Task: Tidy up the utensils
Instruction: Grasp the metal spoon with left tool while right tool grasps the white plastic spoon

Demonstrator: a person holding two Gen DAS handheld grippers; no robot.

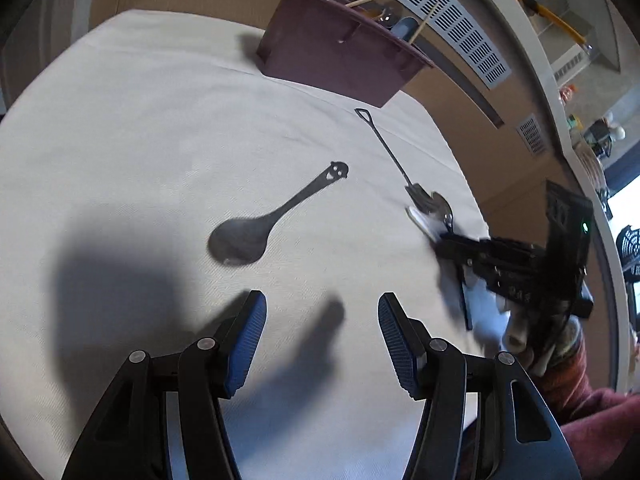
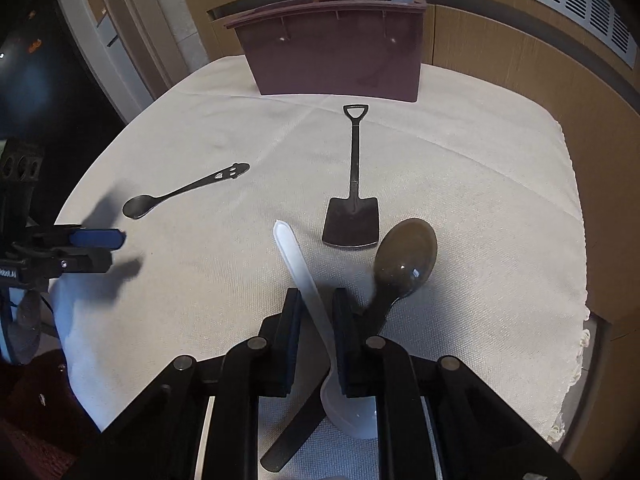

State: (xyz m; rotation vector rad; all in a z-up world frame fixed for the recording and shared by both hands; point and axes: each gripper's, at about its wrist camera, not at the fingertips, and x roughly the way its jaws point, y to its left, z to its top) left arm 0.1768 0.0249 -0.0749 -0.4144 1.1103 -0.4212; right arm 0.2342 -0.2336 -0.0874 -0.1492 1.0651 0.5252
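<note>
Right gripper clamps a white spoon's handle near the table's front edge; left gripper hovers apart beside the smiley spoon.

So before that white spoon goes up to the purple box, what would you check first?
1. Right tool closed on the white spoon: ok.
2. Spoon lifted off the cloth: cannot tell.
3. Brown spoon apart from the right tool: not ok, its handle runs beside and under the fingers.
4. Purple utensil box upright: ok.
5. Left tool open and to the side: ok.
</note>
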